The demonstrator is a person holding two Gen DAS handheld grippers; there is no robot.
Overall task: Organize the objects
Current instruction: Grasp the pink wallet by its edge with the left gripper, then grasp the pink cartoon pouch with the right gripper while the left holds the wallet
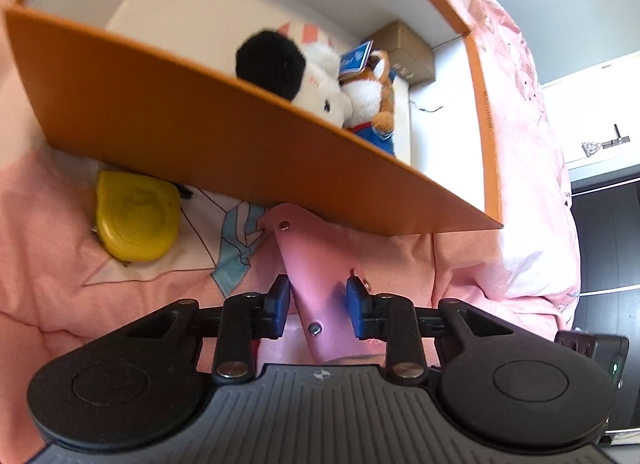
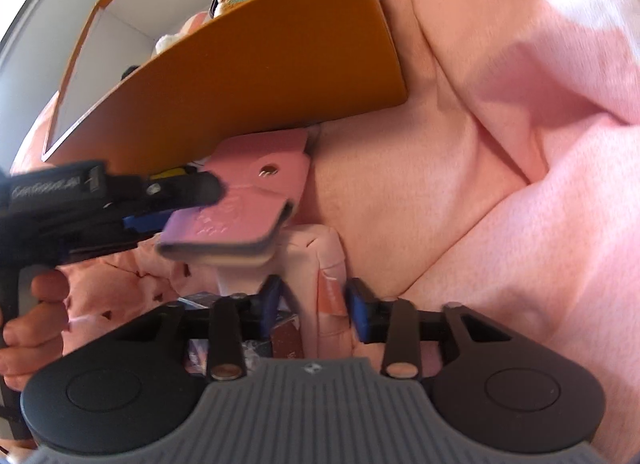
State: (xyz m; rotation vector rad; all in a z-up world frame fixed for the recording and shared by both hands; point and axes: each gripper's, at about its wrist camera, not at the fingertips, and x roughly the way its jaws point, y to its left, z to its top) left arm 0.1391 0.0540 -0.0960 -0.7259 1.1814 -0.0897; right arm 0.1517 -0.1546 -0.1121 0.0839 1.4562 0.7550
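Observation:
My left gripper (image 1: 318,304) is shut on a pink snap-button wallet (image 1: 316,264), its blue pads pressing both sides. The wallet's far end lies under the near wall of an orange box (image 1: 200,124). In the right wrist view the same wallet (image 2: 228,220) hangs folded from the left gripper (image 2: 160,208) just in front of the orange box (image 2: 260,76). My right gripper (image 2: 314,306) is shut on a soft pink packet (image 2: 316,260) with an orange label, just below the wallet. A hand (image 2: 36,320) holds the left gripper's handle.
Inside the box lie a white plush (image 1: 324,80) with a black pompom, a fox plush (image 1: 372,92), a blue card (image 1: 356,58) and a brown carton (image 1: 408,48). A yellow round case (image 1: 136,220) rests on the pink quilt (image 2: 500,144). Dark packets (image 2: 280,336) sit under the right gripper.

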